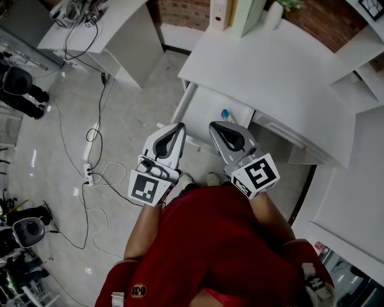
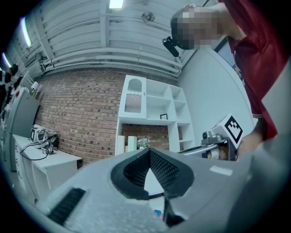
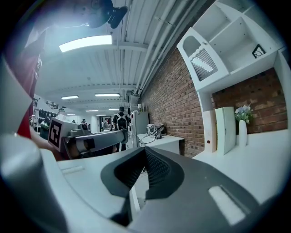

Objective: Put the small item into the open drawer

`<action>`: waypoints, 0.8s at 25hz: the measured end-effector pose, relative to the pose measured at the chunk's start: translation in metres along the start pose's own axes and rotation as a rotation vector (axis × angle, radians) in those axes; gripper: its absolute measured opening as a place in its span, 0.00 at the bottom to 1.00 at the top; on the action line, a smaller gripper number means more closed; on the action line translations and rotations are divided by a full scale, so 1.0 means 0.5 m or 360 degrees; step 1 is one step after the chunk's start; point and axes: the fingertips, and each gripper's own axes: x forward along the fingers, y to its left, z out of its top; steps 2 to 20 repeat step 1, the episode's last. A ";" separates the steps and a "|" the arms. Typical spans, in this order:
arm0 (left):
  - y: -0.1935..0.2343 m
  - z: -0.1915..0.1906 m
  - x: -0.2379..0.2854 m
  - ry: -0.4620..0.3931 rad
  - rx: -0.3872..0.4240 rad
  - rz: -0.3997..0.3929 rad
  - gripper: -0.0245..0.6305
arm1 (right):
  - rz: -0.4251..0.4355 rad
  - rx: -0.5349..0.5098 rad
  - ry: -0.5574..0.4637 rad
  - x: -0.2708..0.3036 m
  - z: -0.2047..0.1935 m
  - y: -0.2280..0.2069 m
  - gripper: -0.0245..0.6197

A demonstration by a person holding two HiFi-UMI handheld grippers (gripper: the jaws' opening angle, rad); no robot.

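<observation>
The open white drawer (image 1: 187,108) sticks out from under the white desk (image 1: 264,66). A small blue and white item (image 1: 225,114) lies inside it near the right back corner; in the left gripper view it shows as a small blue speck (image 2: 157,212) below the jaws. Both grippers are held side by side just above the drawer's front edge. My left gripper (image 1: 178,128) (image 2: 149,151) is shut with nothing in it. My right gripper (image 1: 215,126) (image 3: 145,150) is shut and empty too, its tips near the drawer's front, short of the item.
Binders (image 1: 240,15) and a white vase (image 1: 273,13) stand at the back of the desk. White shelves (image 1: 360,72) rise at the right. Cables and a power strip (image 1: 90,174) lie on the floor at the left, near another white desk (image 1: 114,30).
</observation>
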 end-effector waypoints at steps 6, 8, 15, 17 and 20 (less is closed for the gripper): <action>0.000 -0.001 0.000 0.0001 0.0000 -0.0002 0.04 | -0.0006 0.0002 0.0006 -0.001 -0.002 -0.002 0.05; 0.000 -0.001 0.000 0.0001 0.0000 -0.0002 0.04 | -0.0006 0.0002 0.0006 -0.001 -0.002 -0.002 0.05; 0.000 -0.001 0.000 0.0001 0.0000 -0.0002 0.04 | -0.0006 0.0002 0.0006 -0.001 -0.002 -0.002 0.05; 0.000 -0.001 0.000 0.0001 0.0000 -0.0002 0.04 | -0.0006 0.0002 0.0006 -0.001 -0.002 -0.002 0.05; 0.000 -0.001 0.000 0.0001 0.0000 -0.0002 0.04 | -0.0006 0.0002 0.0006 -0.001 -0.002 -0.002 0.05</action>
